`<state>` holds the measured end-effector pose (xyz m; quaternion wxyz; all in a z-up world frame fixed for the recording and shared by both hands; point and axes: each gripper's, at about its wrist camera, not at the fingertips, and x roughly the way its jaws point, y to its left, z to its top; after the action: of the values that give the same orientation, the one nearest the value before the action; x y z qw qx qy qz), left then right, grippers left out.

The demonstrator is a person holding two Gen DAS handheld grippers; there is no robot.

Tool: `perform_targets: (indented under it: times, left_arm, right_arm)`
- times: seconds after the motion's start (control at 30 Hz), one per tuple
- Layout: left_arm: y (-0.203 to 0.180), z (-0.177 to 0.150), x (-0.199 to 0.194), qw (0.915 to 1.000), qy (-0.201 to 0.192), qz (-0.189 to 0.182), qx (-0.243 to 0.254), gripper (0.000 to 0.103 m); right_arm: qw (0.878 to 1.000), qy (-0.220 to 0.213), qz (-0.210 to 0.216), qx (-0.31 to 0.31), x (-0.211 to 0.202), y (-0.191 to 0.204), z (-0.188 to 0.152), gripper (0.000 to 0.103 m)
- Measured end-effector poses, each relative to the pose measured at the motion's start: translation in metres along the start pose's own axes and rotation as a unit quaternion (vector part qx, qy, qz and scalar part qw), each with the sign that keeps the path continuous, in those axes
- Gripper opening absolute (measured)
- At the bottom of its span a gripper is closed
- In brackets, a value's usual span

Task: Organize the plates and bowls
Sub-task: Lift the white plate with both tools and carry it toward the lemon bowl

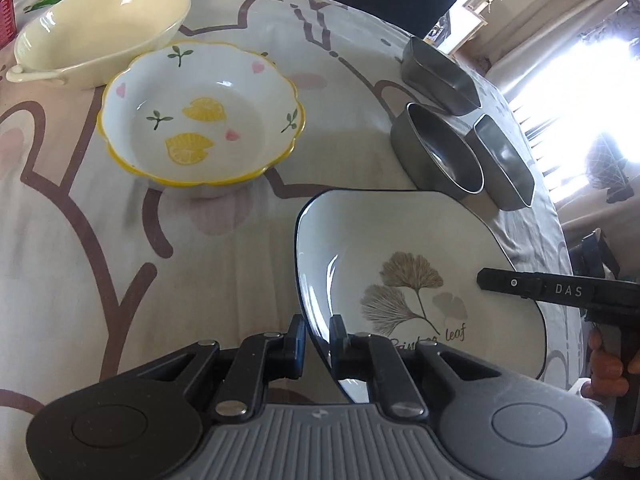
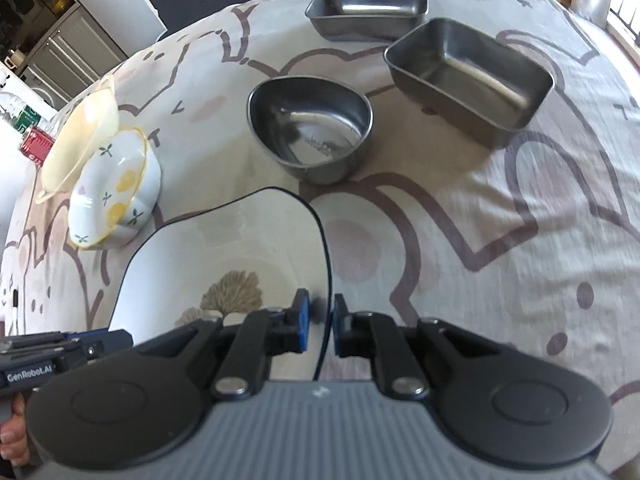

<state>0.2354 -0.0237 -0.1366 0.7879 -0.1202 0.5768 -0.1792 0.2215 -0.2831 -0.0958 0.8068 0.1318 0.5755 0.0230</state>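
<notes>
**Left wrist view: leaf plate gripped at both edges**

Left wrist view shows the left gripper [image 1: 318,340] straddling the near-left rim of the leaf plate [image 1: 400,248], one finger outside the rim and one over the plate face; the gap is narrow, pinched on the rim. The right gripper [image 2: 320,322], seen from the right wrist view, straddles the opposite edge of the same plate [image 2: 224,248], blue pads close to either side of the dark rim; whether both pads touch cannot be told.

Landmark: leaf plate, over the patterned tablecloth [image 1: 100,240].
- Lemon bowl [image 1: 200,116]: beyond the plate, toward its left side, apart from it.
- Cream handled dish [image 1: 100,24]: farther beyond the lemon bowl, just beside it.
- Round steel bowl [image 2: 310,128]: just past the plate's far edge.
- Two rectangular steel trays [image 2: 472,80] [image 2: 368,4]: beyond the round bowl, farther from the plate.
</notes>
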Motion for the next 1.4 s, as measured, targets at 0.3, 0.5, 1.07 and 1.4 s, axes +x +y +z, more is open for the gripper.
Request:
perform_targets:
  times: [0.3, 0.5, 1.07, 1.4]
  left_arm:
    - [-0.004, 0.000, 0.012, 0.9997, 0.021, 0.011, 0.007, 0.013]
    - [-0.007, 0.004, 0.014, 0.9995, 0.014, 0.023, 0.014, 0.013]
    - [-0.006, 0.006, 0.011, 0.9996, 0.011, 0.023, 0.014, 0.012]
    - [-0.011, 0.007, 0.012, 0.9994, 0.009, 0.024, 0.025, 0.012]
  right_arm:
    - [1.000, 0.013, -0.002, -0.003, 0.009, -0.005, 0.007, 0.016]
    - [1.000, 0.014, -0.007, -0.014, 0.013, -0.002, 0.006, 0.017]
    - [0.999, 0.021, -0.018, -0.031, 0.026, 0.005, 0.009, 0.022]
    - [0.995, 0.043, -0.058, -0.069, 0.037, 0.015, 0.007, 0.024]
